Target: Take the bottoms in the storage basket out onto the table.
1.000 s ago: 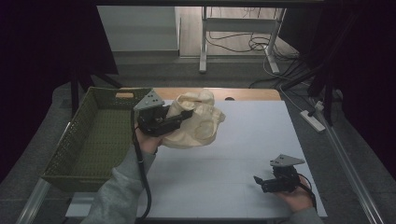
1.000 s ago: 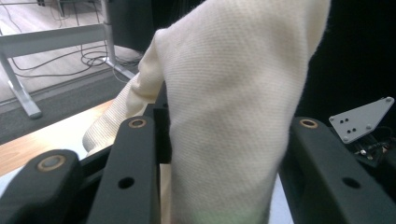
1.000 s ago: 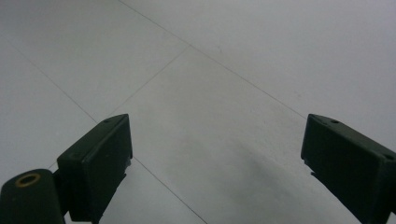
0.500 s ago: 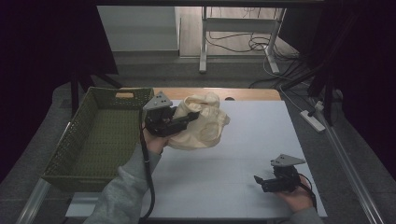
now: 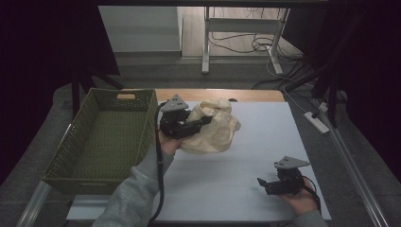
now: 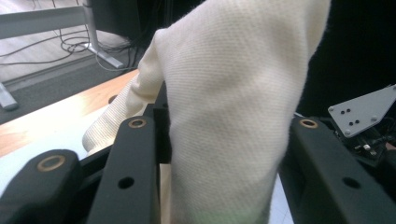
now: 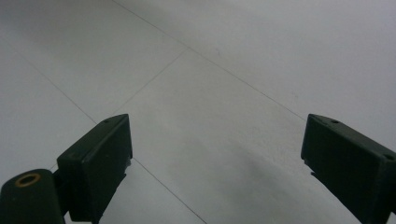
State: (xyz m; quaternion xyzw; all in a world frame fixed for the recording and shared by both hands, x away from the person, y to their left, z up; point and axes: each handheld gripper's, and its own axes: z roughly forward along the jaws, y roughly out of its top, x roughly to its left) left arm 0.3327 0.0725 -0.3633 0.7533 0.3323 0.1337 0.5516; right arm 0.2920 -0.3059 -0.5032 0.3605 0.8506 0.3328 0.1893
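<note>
A bunched cream cloth (image 5: pixel 215 130) sits at the back middle of the white table top (image 5: pixel 246 189). My left gripper (image 5: pixel 201 124) reaches into it from the left and is shut on a thick fold. In the left gripper view the cloth (image 6: pixel 233 102) fills the gap between the two black jaws and hangs over them. Near the front right edge, my right gripper (image 5: pixel 265 184) points left and stands open. Bare white surface (image 7: pixel 210 93) lies between its jaws (image 7: pixel 219 149).
A green woven basket (image 5: pixel 66 146) stands at the left edge of the table, with nothing inside that I can see. A wooden strip (image 5: pixel 255 95) runs along the back. A power strip (image 5: pixel 317 122) and cables lie on the floor to the right.
My left gripper has moved right, away from the basket, carrying the cloth with it and bunching it higher. The right gripper has stayed put.
</note>
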